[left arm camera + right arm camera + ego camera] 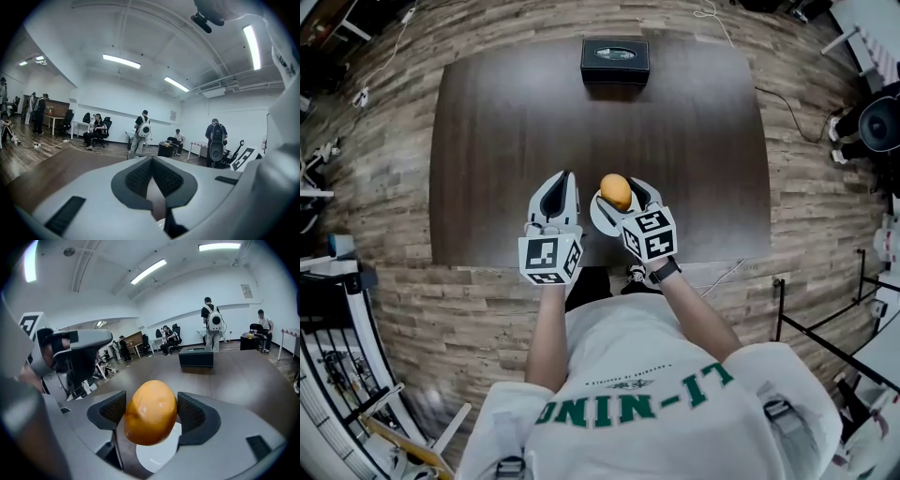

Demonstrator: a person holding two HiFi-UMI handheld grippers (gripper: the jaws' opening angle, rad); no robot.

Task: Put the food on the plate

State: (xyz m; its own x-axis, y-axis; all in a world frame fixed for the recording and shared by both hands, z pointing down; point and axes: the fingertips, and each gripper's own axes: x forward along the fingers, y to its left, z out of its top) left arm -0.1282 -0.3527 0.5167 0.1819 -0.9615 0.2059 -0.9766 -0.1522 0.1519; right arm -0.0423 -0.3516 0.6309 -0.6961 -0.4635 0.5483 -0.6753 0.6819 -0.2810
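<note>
My right gripper (619, 192) is shut on an orange-yellow, egg-shaped piece of food (150, 412), held between both pads above a white plate (157, 455). In the head view the food (617, 191) hangs over the plate (602, 220) near the table's front edge. The plate lies flat on the dark wooden table, mostly hidden by the gripper. My left gripper (558, 187) sits just left of the right one with its jaws together and nothing in them; its dark pads (164, 176) meet at their tips. It also shows at the left as the left gripper (75, 352).
A black box (615, 60) stands at the table's (506, 141) far edge, also seen as the box (196, 356). Several people, desks and chairs fill the room behind. Cables lie on the wooden floor around the table.
</note>
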